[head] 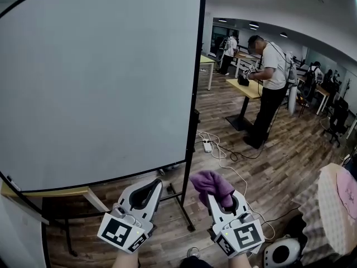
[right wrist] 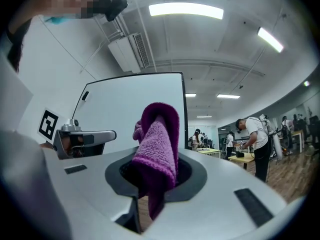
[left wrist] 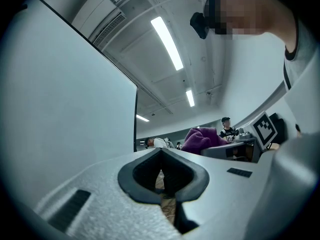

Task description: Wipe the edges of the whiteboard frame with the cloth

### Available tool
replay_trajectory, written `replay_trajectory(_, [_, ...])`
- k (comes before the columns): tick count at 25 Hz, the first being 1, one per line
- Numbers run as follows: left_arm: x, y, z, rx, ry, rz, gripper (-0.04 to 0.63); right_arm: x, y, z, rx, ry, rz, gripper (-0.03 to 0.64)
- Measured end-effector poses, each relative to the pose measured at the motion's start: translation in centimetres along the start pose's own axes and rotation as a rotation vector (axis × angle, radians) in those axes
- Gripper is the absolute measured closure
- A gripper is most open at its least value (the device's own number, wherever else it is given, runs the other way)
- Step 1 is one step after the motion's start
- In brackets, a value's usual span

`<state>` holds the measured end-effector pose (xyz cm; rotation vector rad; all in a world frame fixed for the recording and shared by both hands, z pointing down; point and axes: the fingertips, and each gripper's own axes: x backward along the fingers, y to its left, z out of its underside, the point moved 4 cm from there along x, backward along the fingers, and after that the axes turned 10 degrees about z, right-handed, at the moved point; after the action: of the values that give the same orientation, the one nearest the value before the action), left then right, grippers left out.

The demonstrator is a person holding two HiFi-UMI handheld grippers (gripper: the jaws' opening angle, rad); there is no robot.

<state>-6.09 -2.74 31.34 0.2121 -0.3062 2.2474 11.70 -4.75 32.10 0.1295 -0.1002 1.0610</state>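
"Where is the cloth (head: 212, 184)?"
"Pinched in the fingers of the right gripper (head: 217, 197), near the whiteboard (head: 95, 77)'s lower right corner, apart from its frame (head: 195, 94). The left gripper (head: 149, 187)'s fingers are closed on nothing."
"So wiping hasn't begun?"
"Seemingly not; next the cloth must be brought onto that black edge"

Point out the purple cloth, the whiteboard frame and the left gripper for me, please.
purple cloth (right wrist: 157, 139): right gripper view, its fold held between the jaws.
whiteboard frame (head: 194, 82): head view, its black right edge.
left gripper (head: 148, 190): head view, midway between its fingertips.
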Motion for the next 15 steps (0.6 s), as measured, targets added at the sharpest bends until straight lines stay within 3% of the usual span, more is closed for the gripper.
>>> replay_trajectory(15, [-7.5, 2.1, 2.3, -0.028, 0.012, -0.105, 0.578, -7.3, -7.6, 0.2, -0.034, 0.009, -0.092, 0.545])
